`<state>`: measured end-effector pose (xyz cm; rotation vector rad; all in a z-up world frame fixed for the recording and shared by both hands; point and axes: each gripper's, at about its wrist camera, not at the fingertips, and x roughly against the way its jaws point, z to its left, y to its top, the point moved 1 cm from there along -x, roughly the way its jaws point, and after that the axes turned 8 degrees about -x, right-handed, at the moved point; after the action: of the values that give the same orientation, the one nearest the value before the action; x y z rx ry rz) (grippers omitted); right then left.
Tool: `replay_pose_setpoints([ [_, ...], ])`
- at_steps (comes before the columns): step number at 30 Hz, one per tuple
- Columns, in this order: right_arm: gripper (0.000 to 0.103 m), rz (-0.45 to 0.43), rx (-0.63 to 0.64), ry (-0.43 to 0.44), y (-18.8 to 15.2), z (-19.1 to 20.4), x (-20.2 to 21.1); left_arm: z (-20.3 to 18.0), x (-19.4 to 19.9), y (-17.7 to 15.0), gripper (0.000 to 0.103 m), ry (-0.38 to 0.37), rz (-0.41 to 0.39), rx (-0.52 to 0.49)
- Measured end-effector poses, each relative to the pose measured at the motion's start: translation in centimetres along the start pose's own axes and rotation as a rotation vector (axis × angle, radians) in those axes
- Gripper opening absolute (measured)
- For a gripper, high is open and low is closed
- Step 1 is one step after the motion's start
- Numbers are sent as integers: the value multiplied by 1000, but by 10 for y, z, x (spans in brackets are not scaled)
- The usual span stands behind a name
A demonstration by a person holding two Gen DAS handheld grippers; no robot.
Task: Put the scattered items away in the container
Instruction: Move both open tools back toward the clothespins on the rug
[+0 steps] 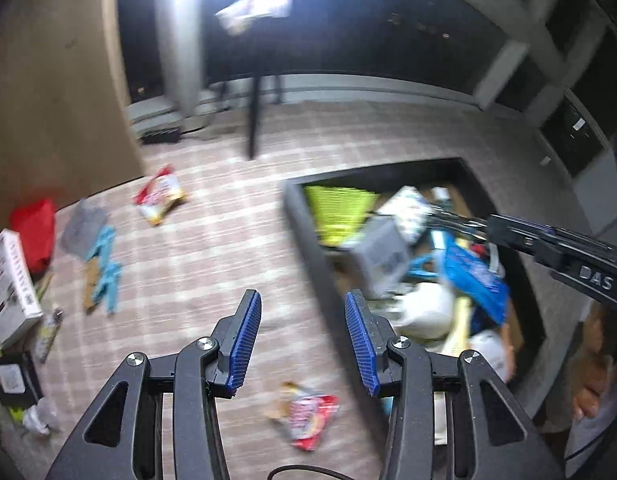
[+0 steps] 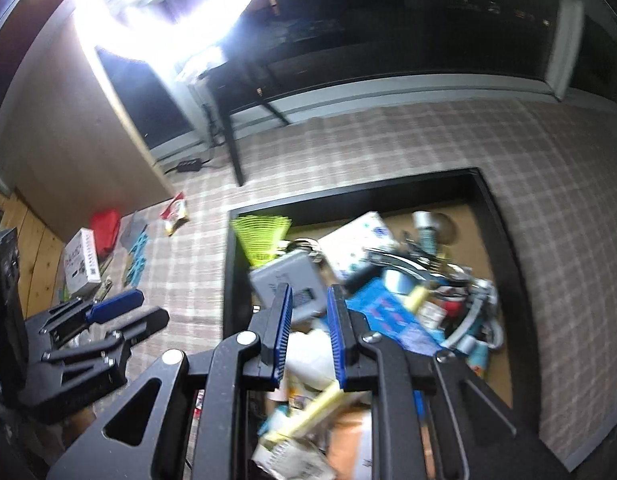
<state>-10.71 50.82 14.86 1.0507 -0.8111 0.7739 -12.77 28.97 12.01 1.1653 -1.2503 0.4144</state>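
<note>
Left wrist view: the left gripper [image 1: 303, 340] hangs over the checked cloth [image 1: 212, 248] with its blue pads spread and nothing between them.
Right wrist view: the right gripper [image 2: 308, 336] hangs over the near end of the container [image 2: 504, 248], jaws parted a little, also empty; a yellowish stick-like thing [image 2: 308, 412] lies blurred just below the fingers, and I cannot tell whether it touches them.
Container: a dark-walled box on the cloth, already heaped with a grey box [image 2: 292, 280], a lime green fan-like piece [image 2: 260, 236], a blue packet [image 2: 392, 316] and more.
What is left: a red-and-white snack packet [image 1: 304, 412] lies just under the left fingers, beside the container's wall. A second snack packet [image 1: 160, 196], a pair of light blue gloves [image 1: 106, 268], a grey cloth [image 1: 82, 224], a red bag [image 1: 34, 232] and a white carton [image 1: 10, 284] lie well apart to the left.
Step in hand, as I judge it: both claws look freed after a drop, so the next pickup falls to the left one.
Doing it well: take the nearest packet first and pinch it by a crinkled edge, since a flat foil face may slide.
Care: keep the right claw clear of the heap so nothing spills.
</note>
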Motion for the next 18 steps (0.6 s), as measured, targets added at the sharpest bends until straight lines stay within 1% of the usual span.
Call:
replay_pose_setpoints([
  [4,19,22,30,18,4,26,-18,54,-4,-10,41,49,9,80],
  [5,21,29,43,26,5,35,-24,65,-5,-11,41,57,13,99],
  [6,24,36,56,32,6,42,-29,81,-6,-14,41,66,17,130],
  [7,32,41,68,35,7,49,-34,91,-6,-15,41,73,18,148],
  [8,37,46,85,38,8,59,-41,105,-6,-17,41,85,16,167],
  [12,38,77,144,56,10,90,-64,144,-9,-23,41,127,20,201],
  [15,38,108,161,72,9,113,-83,170,-12,-29,40,147,27,220],
  [18,38,141,170,105,8,135,-102,193,-18,-35,33,162,38,225],
])
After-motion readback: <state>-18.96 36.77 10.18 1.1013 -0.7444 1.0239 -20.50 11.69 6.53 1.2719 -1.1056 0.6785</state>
